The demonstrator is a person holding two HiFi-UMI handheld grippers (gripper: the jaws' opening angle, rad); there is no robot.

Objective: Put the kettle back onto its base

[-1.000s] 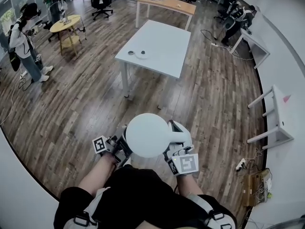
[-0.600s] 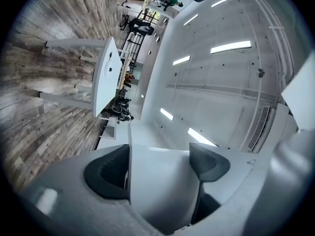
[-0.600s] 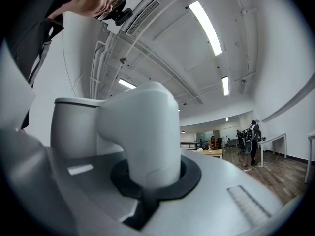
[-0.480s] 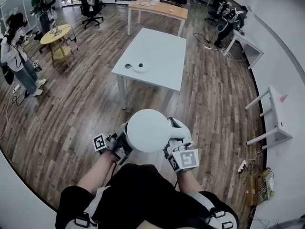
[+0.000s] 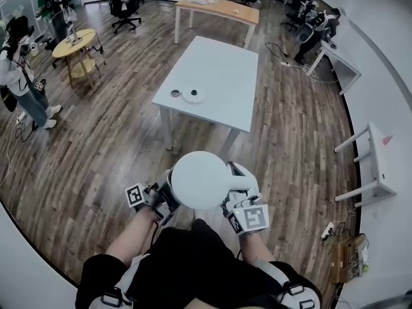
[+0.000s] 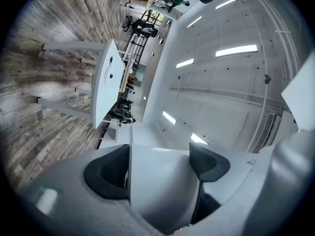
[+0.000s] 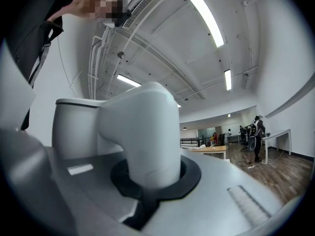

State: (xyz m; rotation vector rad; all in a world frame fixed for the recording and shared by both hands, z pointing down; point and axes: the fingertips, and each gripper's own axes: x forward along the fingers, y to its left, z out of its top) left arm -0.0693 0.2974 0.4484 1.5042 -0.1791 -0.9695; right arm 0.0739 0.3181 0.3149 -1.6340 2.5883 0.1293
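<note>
In the head view a white kettle (image 5: 199, 180) is carried at waist height between both grippers. My left gripper (image 5: 161, 198) is shut on its left side; in the left gripper view the two dark pads (image 6: 106, 173) press on the white kettle body (image 6: 160, 181). My right gripper (image 5: 241, 201) is shut on the handle; in the right gripper view the curved white handle (image 7: 142, 132) sits clamped in the dark jaws, with the kettle body (image 7: 74, 127) behind it. The round white base (image 5: 192, 95) lies on the white table (image 5: 225, 69) ahead, well apart from the kettle.
A small dark item (image 5: 175, 93) lies beside the base. Wooden floor lies between me and the table. A tan table (image 5: 219, 8) stands beyond, a round table (image 5: 74, 44) and a person (image 5: 19, 69) at the left, a white bench (image 5: 373, 166) at the right.
The white table with the base has drawn nearer and looks larger in the head view. Both grippers keep the same hold on the kettle.
</note>
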